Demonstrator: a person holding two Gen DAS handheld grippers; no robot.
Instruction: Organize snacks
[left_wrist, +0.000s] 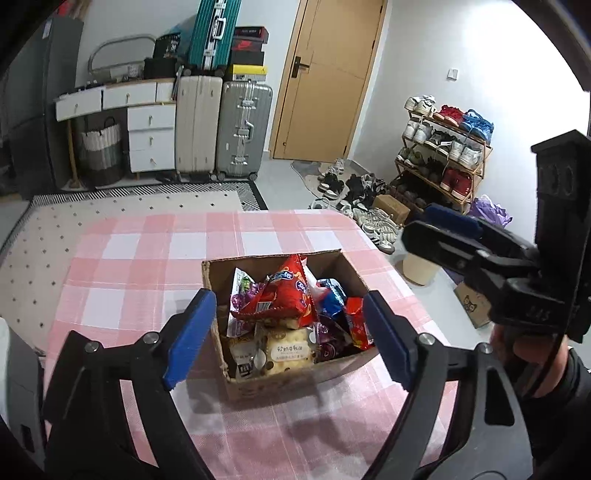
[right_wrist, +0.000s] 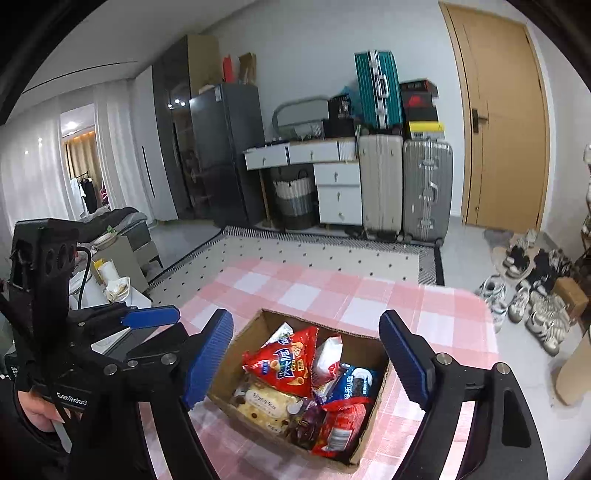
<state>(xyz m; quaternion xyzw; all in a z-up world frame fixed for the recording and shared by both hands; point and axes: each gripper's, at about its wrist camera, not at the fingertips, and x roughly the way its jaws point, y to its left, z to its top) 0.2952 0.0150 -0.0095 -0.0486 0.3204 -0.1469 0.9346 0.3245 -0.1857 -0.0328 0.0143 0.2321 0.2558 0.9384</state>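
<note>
Left wrist view: cardboard box (left_wrist: 291, 325) of snacks (left_wrist: 284, 295) is seen on the checked worktop (left_wrist: 147, 258), centred just beyond the released, empty left hand-held gripper (left_wrist: 284, 332); right hand-held gripper (right_wrist: 306, 362) likewise released, equally near.

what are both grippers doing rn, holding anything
left gripper: open, holding nothing, above the snack box.
right gripper: open, holding nothing.
</note>
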